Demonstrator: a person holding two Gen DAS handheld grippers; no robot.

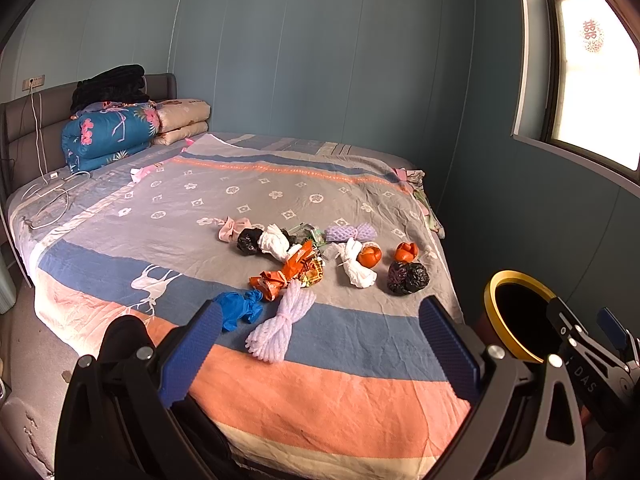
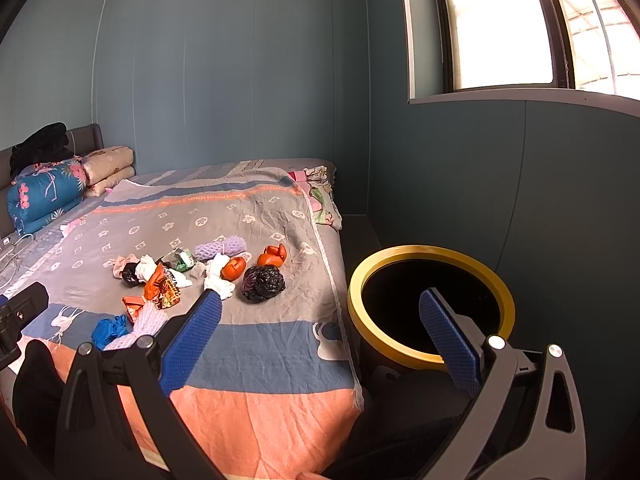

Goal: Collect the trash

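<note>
Several pieces of trash lie in a cluster on the bed: a blue glove [image 1: 239, 307], a white foam net [image 1: 282, 322], an orange wrapper [image 1: 286, 274], a white wad [image 1: 359, 267], orange peels [image 1: 406, 251] and a black bag [image 1: 408, 278]. The same black bag [image 2: 263, 283] and orange wrapper [image 2: 158, 288] show in the right wrist view. A black bin with a yellow rim [image 2: 430, 252] stands beside the bed. My left gripper [image 1: 320, 336] hovers open over the bed's near edge. My right gripper [image 2: 320, 332] is open between bed and bin, holding nothing.
The bed is covered by a striped spread [image 1: 280, 408]. Folded quilts and pillows [image 1: 116, 132] are stacked by the headboard, with a white charging cable [image 1: 52, 196] near them. A blue wall and a window [image 2: 500, 28] bound the right side. Bare floor shows at left.
</note>
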